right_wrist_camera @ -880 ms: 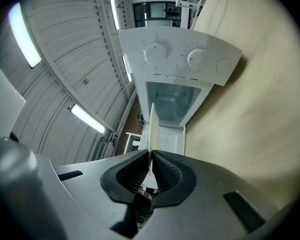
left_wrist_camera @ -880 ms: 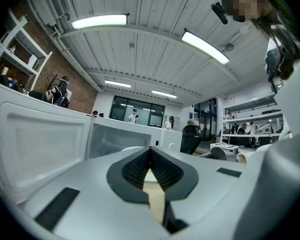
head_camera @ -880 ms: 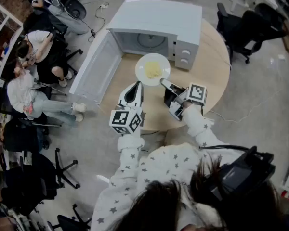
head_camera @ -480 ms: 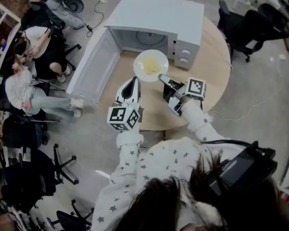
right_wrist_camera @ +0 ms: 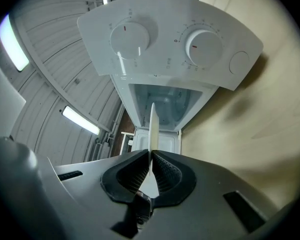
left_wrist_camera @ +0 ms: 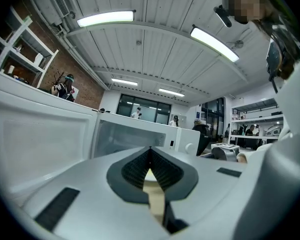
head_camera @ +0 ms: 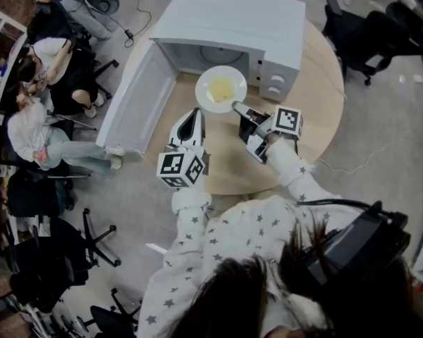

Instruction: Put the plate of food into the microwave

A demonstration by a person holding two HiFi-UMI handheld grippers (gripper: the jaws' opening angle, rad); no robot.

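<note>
A white plate (head_camera: 221,89) with yellow food hangs level just in front of the open microwave (head_camera: 233,20), at the mouth of its cavity (head_camera: 211,55). My right gripper (head_camera: 236,106) is shut on the plate's near rim. In the right gripper view the plate (right_wrist_camera: 151,129) shows edge-on, clamped between the pads of that gripper (right_wrist_camera: 151,156), below the control panel (right_wrist_camera: 170,39). My left gripper (head_camera: 196,115) hovers left of the plate, shut and holding nothing. In the left gripper view its tips (left_wrist_camera: 150,151) meet, pointing at the microwave (left_wrist_camera: 140,134).
The microwave door (head_camera: 137,97) is swung wide open to the left, past the edge of the round wooden table (head_camera: 310,97). People sit on office chairs (head_camera: 35,132) at the far left. Black chairs (head_camera: 381,27) stand at the upper right.
The right gripper has carried the plate a little nearer to the microwave's opening. The left gripper has kept its place beside it, still shut.
</note>
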